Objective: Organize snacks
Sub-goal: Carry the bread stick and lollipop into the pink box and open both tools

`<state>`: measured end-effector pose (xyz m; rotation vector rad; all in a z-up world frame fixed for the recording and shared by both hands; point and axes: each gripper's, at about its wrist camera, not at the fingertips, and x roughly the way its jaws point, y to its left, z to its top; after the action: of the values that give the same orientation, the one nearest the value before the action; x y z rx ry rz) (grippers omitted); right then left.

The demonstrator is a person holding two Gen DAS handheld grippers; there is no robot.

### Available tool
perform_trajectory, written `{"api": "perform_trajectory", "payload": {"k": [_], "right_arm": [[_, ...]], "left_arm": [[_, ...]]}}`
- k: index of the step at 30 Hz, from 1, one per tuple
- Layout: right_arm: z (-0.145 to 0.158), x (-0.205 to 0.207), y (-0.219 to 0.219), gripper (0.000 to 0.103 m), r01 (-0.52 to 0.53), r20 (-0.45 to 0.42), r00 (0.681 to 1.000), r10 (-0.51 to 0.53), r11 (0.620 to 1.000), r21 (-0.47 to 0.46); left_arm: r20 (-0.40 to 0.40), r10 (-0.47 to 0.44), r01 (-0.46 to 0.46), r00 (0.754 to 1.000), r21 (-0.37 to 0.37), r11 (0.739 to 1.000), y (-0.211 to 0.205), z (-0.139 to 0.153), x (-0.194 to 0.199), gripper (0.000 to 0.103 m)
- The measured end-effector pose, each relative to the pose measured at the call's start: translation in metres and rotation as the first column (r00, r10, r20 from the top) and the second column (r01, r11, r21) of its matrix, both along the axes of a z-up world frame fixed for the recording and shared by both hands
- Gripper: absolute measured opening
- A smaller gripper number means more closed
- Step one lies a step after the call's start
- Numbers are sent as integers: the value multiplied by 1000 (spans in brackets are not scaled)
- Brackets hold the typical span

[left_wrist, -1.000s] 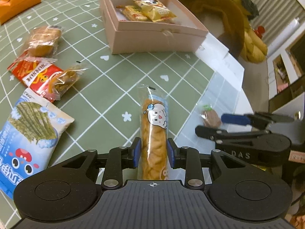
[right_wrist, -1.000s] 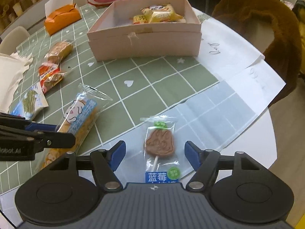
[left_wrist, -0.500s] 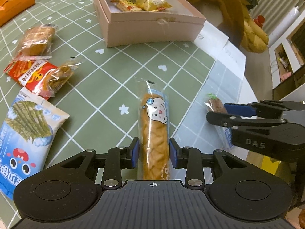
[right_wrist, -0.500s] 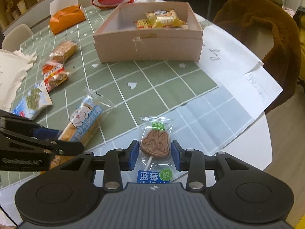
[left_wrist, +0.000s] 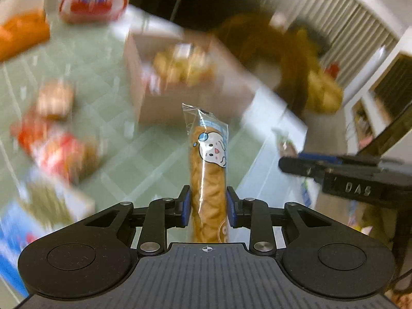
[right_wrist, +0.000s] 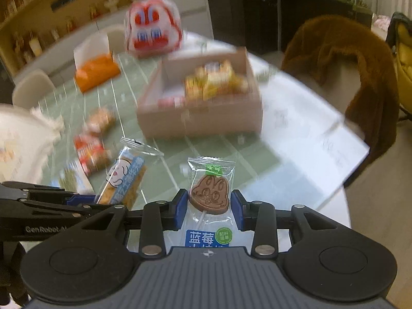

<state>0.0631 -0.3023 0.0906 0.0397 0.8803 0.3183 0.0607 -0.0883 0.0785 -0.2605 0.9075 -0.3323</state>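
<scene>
Grippers two, each clamping one snack: left gripper (left_wrist: pixel 208 209) twisted pastry stick (left_wrist: pixel 208 180), right gripper (right_wrist: pixel 208 209) lollipop (right_wrist: pixel 209 195)

The left tongs (left_wrist: pixel 208 207) are closed on a long snack (left_wrist: pixel 208 177), blue pads pressing its sides, raised above the counter. The right tongs (right_wrist: pixel 209 209) are closed on a lollipop (right_wrist: pixel 209 195), pads at the wrapper's edges. Both point forward, side by side, right tongs just right of the left.
</scene>
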Motion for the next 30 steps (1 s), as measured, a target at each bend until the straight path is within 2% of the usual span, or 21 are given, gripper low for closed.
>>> {"api": "perform_trajectory", "payload": {"k": [4,6,8,11,13,15,18,21,23,24,26,30], "right_arm": [[66,29,-3,36,-10,156,988,6,1000,28],[95,47,-1,36,-14,223,975,9,1000,20],[119,71,5,36,-10,280,960,10,1000,-1],[133,107,15,36,17,310,951,-3,999,-40],[131,132,23,36,25,293,956,-10,999,-46],[123,152,29,36,30,270,963,-15,998,-52],[95,186,43,36,45,193,981,-33,997,-59],[61,214,50,39,52,109,993,-48,998,-29],[38,232,56,51,48,35,998,-47,999,-25],[30,236,58,54,52,13,999,-52,998,-29],[16,235,58,56,64,-2,998,-64,997,-37],[6,209,53,59,60,-23,998,-60,998,-15]], "left_arm": [[208,21,-25,978,18,1000,11,75,38,32],[246,30,-28,969,-13,1000,17,97,64,32],[269,53,-41,962,-49,998,24,106,93,33],[266,110,-88,958,-94,992,29,99,138,33],[214,110,-82,971,-135,987,27,80,164,34],[111,105,-87,988,-160,983,25,50,192,36],[83,129,-114,988,-163,980,38,32,199,36],[68,171,-159,983,-155,975,64,30,186,36],[37,194,-190,980,-91,978,77,29,174,36],[28,201,-199,979,-60,978,81,28,166,36],[-7,220,-220,975,-12,975,96,21,147,36],[-71,269,-267,961,30,963,125,5,102,36]]}}
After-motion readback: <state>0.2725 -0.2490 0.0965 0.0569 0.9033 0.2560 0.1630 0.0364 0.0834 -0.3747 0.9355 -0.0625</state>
